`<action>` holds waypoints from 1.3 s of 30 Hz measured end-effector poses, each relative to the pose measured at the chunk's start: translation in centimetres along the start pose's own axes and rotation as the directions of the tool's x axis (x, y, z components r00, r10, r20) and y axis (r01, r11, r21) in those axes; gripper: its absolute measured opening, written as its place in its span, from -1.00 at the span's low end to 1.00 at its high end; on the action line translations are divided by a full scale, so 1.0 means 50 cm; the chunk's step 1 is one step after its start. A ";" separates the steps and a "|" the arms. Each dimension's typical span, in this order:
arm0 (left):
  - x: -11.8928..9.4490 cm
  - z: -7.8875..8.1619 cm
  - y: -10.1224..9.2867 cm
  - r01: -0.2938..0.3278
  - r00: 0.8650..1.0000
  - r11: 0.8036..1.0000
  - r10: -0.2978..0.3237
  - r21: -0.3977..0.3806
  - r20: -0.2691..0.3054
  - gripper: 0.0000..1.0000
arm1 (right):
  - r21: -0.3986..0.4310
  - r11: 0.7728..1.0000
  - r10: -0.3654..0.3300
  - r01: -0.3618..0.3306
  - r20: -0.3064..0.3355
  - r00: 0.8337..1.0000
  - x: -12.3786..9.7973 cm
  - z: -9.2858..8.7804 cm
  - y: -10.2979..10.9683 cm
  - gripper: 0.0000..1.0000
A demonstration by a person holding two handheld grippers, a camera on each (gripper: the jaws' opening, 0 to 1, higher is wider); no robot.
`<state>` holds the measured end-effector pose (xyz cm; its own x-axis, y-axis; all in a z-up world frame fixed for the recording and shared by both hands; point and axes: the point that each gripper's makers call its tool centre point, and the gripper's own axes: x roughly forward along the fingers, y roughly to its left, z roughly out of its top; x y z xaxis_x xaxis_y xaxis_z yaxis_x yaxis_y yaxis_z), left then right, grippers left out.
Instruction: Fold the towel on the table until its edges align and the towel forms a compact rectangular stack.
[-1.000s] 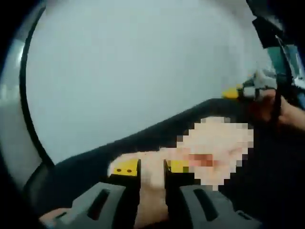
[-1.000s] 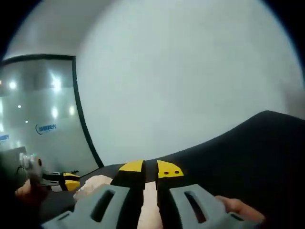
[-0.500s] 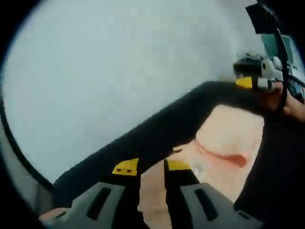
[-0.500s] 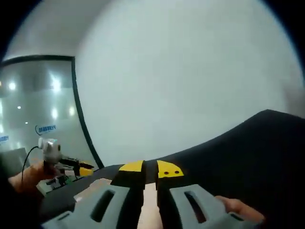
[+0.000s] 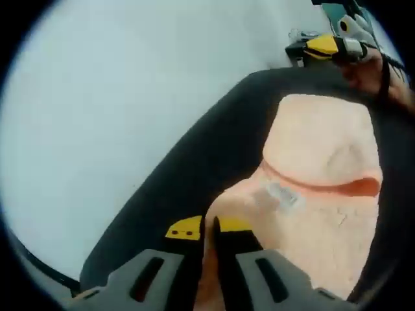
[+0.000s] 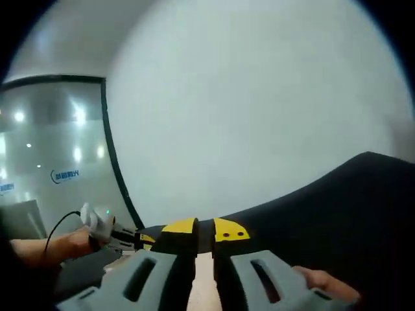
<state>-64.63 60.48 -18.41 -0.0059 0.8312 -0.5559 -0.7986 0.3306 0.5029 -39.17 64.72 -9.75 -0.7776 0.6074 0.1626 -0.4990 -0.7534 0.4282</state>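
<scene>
left gripper: in the left gripper view its yellow-tipped jaws are rising from 6 o'clock, pressed nearly together and pinching the near edge of the towel.
right gripper: in the right gripper view its jaws are coming up from 6 o'clock, almost touching, with a thin strip of peach cloth showing between them; it is gripping the towel. in the left gripper view it is sitting at 1 o'clock, at the far edge of the table.
towel: peach cloth, lying on the table in the left gripper view, spreading from the jaws out toward 2 o'clock; a darker orange crease is running across it at about 3 o'clock, and a small pale tag is sitting just below that crease.
table: black surface, running from 7 o'clock up to 1 o'clock in the left gripper view; in the right gripper view it is filling the 4 o'clock side.
wall: plain pale grey, taking up the upper part of both views.
person's hand: at 8 o'clock in the right gripper view, holding the other gripper.
glass partition: at 9 o'clock in the right gripper view, with light spots reflecting in it.
</scene>
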 end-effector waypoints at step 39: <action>-0.254 -0.192 0.107 -0.091 0.804 0.713 0.465 -0.695 0.371 -0.47 | -0.262 0.949 0.060 -0.178 -0.403 0.913 -0.040 -0.197 0.124 -0.75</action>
<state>-74.59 47.38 -15.00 -0.1525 0.9878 0.0328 -0.9873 -0.1507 -0.0511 -44.48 56.37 -16.17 -0.8943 0.4081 -0.1836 -0.4352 -0.8886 0.1447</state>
